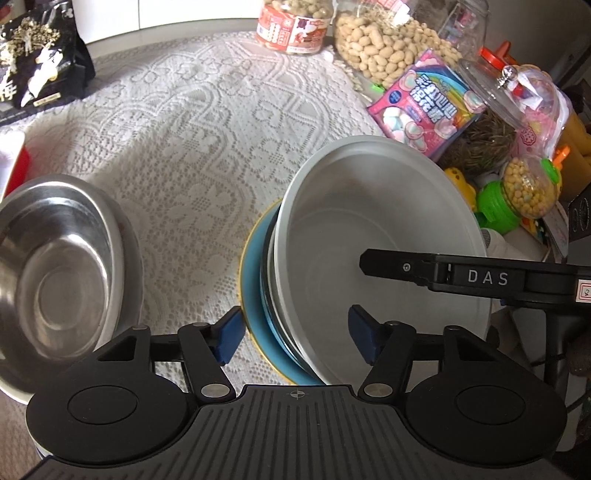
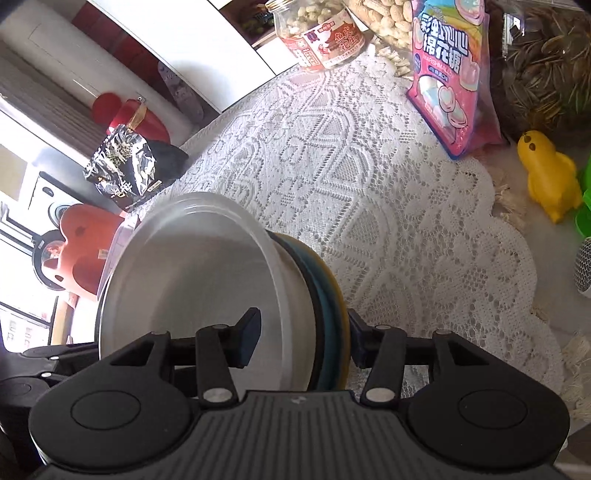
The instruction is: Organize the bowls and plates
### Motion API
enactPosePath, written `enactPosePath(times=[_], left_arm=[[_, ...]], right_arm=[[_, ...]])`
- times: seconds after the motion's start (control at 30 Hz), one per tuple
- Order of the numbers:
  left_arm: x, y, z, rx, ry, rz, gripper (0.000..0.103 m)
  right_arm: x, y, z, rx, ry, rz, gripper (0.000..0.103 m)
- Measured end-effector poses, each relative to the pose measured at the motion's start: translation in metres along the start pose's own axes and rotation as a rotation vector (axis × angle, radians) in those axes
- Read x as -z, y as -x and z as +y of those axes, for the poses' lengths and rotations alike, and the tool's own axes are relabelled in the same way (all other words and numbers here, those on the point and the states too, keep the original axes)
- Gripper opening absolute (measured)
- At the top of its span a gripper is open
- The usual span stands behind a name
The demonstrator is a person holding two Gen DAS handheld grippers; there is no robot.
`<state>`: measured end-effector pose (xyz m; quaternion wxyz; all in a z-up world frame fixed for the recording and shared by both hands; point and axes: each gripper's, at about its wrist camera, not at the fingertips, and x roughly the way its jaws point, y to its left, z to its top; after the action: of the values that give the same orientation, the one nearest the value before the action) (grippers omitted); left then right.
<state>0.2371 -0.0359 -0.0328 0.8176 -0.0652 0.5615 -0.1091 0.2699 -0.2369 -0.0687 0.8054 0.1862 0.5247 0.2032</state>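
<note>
Far left, on the lace tablecloth (image 1: 207,122): one black foil snack bag (image 1: 37,62).

Near left: one stainless steel bowl (image 1: 55,273), upright, standing apart from the stack.

Near centre: left gripper (image 1: 295,336), jaws spread wide, blue pads on either side of the stack's near rim. No pad presses on it; whether one brushes it cannot be told.

Centre: one stack of dishes, tilted up on edge. Uppermost, a pale grey plate (image 1: 369,236); behind it dark rims, a blue plate (image 1: 258,295) and a yellow-edged rim.

Right of centre: right gripper (image 2: 303,339), clamped across the stack's rim, one pad inside the pale grey plate (image 2: 192,280), the other against the yellow back rim. Its black finger shows in the left view lying over the grey plate.

Far right, a cluster: a jar of coated peanuts (image 1: 291,26), a jar of nuts (image 1: 384,48), a pink marshmallow bag (image 1: 424,103), a yellow duck toy (image 2: 546,173).
</note>
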Motion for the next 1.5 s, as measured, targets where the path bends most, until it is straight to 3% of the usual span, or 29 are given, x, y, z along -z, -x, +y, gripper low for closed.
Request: enactPosePath(times=[0.2,1.0,1.5], left_arm=[[0.001,-0.001,-0.007,-0.054,-0.036,-0.002,0.062],[0.004,0.0,-0.008,-0.08,-0.057,-0.005,0.061],[-0.01,0.003,0.005,-0.002,-0.021,0.006,0.061]], right_arm=[[0.005,-0.012,-0.002,-0.004,-0.017,0.064,0.05],[0.012,-0.008,0.004,0.008,0.025,0.069,0.052],[0.012,-0.009,-0.002,-0.024,-0.036,0.095,0.055]])
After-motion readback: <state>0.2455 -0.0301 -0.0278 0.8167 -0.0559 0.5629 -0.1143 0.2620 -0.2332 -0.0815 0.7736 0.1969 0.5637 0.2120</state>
